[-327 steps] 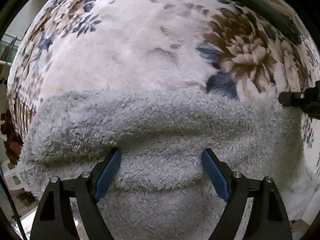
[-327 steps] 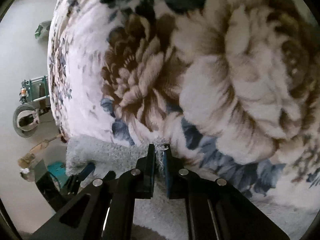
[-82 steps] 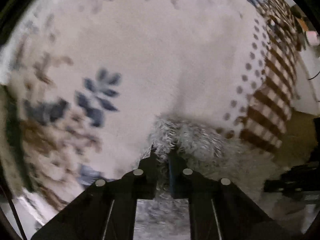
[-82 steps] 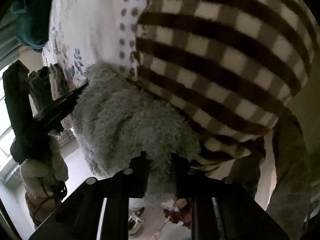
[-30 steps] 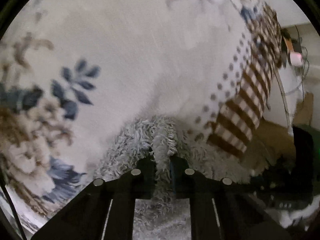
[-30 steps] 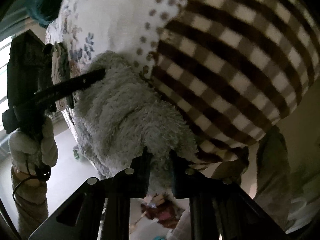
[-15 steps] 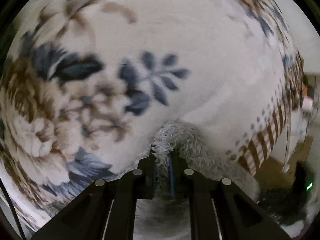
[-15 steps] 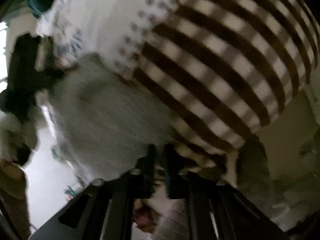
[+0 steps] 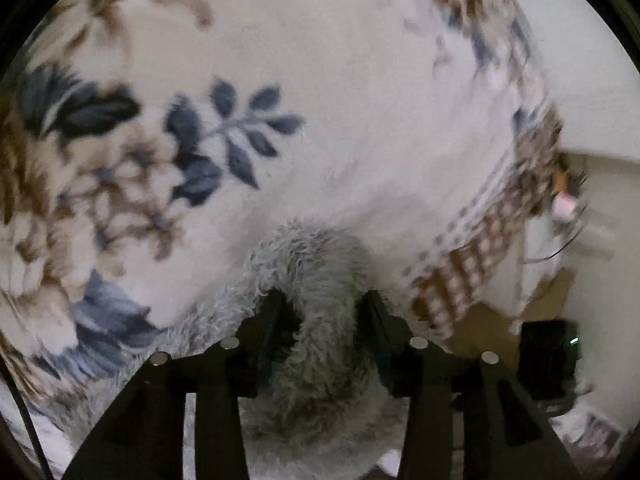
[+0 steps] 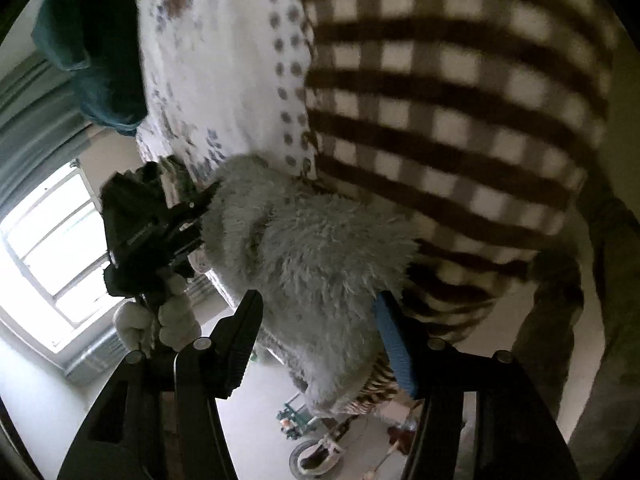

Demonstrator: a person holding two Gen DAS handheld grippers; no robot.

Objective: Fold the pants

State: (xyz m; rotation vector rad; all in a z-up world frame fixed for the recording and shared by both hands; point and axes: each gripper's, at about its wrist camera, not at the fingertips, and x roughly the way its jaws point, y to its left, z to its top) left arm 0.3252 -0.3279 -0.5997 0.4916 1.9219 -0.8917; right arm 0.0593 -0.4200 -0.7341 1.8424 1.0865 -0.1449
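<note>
Grey fleece pants (image 9: pixel 316 280): bundled in a thick fold, lying at the edge of the floral blanket (image 9: pixel 320 80), just beside its brown-and-cream checked border (image 10: pixel 460 100).

Left gripper (image 9: pixel 322 304): jaws opening. A ridge of the pants sits between the fingers, with a dark gap showing at the left one, so the pads are no longer pinching.

Right gripper (image 10: pixel 318 320): jaws opening, standing fairly wide. The fleece bulges between the fingers; the blue pad (image 10: pixel 394 344) on the right finger is bare along most of its face.

Gloved hand (image 10: pixel 160 320): pale glove, seen from the right wrist camera, gripping the left tool's handle.

Teal cloth (image 10: pixel 92 52): on the blanket's far side.

Window (image 10: pixel 44 248): bright, behind the left tool.
</note>
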